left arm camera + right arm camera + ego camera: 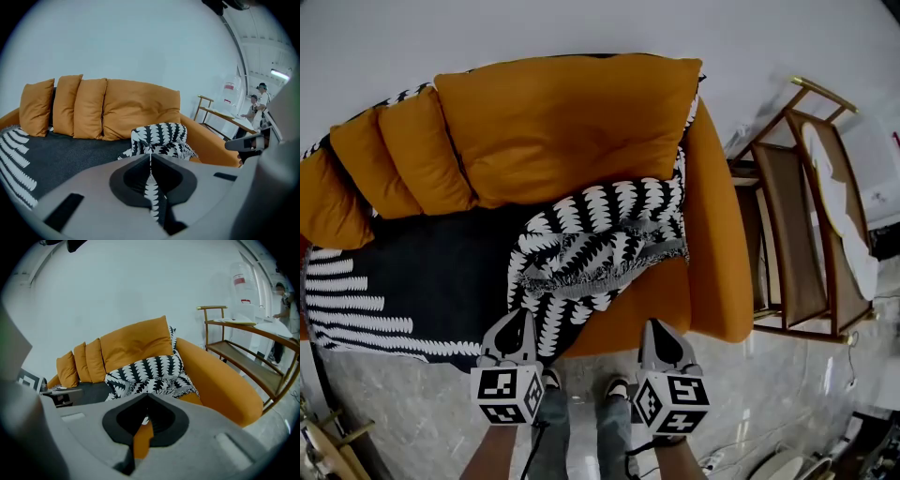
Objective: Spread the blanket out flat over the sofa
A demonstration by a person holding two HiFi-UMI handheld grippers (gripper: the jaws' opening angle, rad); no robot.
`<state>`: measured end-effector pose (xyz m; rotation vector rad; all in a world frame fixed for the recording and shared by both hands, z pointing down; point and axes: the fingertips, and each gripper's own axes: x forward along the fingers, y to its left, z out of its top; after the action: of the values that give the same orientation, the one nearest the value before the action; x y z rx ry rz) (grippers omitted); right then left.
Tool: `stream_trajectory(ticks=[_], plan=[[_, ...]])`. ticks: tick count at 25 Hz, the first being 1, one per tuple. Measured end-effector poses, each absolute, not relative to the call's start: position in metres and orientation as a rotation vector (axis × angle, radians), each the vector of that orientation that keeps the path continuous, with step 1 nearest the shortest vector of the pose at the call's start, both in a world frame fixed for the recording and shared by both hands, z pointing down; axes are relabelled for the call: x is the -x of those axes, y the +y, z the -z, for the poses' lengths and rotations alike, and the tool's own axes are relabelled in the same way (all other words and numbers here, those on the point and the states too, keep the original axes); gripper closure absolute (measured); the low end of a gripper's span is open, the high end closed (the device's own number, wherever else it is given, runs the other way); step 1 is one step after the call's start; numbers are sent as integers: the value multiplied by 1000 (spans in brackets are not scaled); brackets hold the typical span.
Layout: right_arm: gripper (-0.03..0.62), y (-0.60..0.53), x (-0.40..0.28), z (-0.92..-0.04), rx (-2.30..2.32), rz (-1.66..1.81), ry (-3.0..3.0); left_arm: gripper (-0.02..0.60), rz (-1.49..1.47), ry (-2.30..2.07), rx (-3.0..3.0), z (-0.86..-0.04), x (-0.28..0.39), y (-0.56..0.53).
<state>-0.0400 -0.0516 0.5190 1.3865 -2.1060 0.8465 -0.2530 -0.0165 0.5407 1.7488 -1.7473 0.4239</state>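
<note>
The black-and-white patterned blanket (600,234) lies bunched in a heap on the right half of the orange sofa (717,244). Its dark part (422,272) lies flat over the left of the seat, with a striped end hanging off the left. My left gripper (523,317) hovers at the seat's front edge, just over the blanket's hanging rim, jaws shut with nothing seen clamped. My right gripper (656,326) is shut too, in front of the bare orange seat edge. In the left gripper view the heap (159,138) lies straight ahead; in the right gripper view the heap (150,373) lies ahead.
Orange cushions (562,122) line the sofa's back. A wooden rack with a white cloth (806,216) stands right of the armrest. My legs and shoes (581,408) stand on marble floor close to the sofa. Two people (260,105) stand far off to the right.
</note>
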Motion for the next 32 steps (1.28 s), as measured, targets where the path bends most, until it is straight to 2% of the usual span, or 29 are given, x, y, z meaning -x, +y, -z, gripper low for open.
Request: stream_trajectory(ticks=[4,5,6,11,15,32], plan=[[589,-50,36,-521,-1395,-858,-2092,575,-439,-1752,-1739,-544,254,-23],[589,-50,35,-522,-1397,-860,-2089,556,-441,-1749,-1739,-544,254,-25],[589,-51,34,-522,-1400,-862,-2086,483,-443,-1743,-1740,-545,254,-28],[589,-52,30,-527,-1406,-874,-2071,465,-463,-1717,-1751,-551,253,-42],[589,-53,28,-531,-1405,-881,-2057,420,-467,-1723,-1755,-557,255,-56],[589,-62,39,-548,-1318,-859,-2024,407,-400,-1722,-1666,-595,268,-105]])
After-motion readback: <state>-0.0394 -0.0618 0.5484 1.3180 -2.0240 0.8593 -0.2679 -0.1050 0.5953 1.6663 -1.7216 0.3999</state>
